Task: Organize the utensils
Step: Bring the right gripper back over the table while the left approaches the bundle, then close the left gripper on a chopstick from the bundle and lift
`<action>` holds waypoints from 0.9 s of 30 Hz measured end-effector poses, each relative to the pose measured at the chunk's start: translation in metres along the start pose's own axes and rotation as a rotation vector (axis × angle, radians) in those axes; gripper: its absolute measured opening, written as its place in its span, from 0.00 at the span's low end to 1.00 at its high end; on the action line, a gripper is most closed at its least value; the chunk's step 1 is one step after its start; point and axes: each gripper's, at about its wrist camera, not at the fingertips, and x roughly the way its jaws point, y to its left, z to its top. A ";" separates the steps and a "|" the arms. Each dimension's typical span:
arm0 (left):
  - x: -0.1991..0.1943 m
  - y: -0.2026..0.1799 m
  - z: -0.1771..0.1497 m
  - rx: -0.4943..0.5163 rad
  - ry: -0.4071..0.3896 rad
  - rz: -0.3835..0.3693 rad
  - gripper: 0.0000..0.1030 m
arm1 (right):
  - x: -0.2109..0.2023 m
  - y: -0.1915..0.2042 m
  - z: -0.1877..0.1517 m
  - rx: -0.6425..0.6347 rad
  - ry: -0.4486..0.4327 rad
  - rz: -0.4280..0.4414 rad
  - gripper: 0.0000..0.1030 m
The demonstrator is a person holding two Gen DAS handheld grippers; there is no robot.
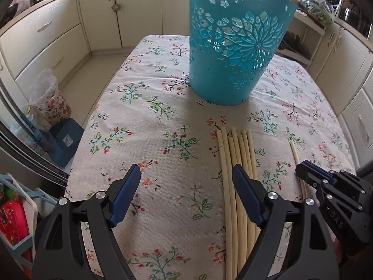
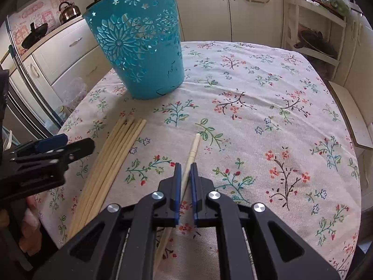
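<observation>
1. Chopsticks [image 1: 235,163] lie as a bundle on the desk [image 1: 149,121], side by side and touching, their tips pointing toward the teal basket [image 1: 233,42].
2. That basket stands upright on the floral cloth, farther back than the bundle, its wall pierced with flower cut-outs.
3. One single chopstick [image 2: 192,151] lies apart from the bundle, to the right of it in both views, with bare cloth between.
4. Left gripper [image 1: 186,170] hangs above the near part of the desk with its jaws wide apart; nothing is held.
5. Its right-hand blue pad sits over the bundle in the left wrist view, while the other pad is over bare cloth; whether either pad touches anything I cannot tell.
6. Right gripper [image 2: 185,165] has its jaws drawn close together around the single chopstick, the blue pads pressed against its sides.
7. That chopstick's far tip sticks out ahead of the pads and its near end runs back under the gripper body.
8. Cream kitchen cabinets [image 2: 205,7] surround the desk, and a kettle [image 2: 68,11] stands on the counter at the left.
9. In the right wrist view, the left gripper shows at the left edge, just beside the bundle.
</observation>
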 end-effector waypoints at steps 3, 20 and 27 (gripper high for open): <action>0.007 -0.004 0.000 0.008 0.022 0.027 0.75 | -0.001 -0.001 -0.001 0.013 -0.008 0.016 0.08; 0.018 -0.019 0.011 0.098 0.046 -0.016 0.34 | -0.001 -0.009 -0.001 0.053 -0.012 0.062 0.08; 0.024 -0.012 0.018 0.108 0.074 -0.157 0.07 | -0.001 -0.011 -0.001 0.061 -0.013 0.067 0.08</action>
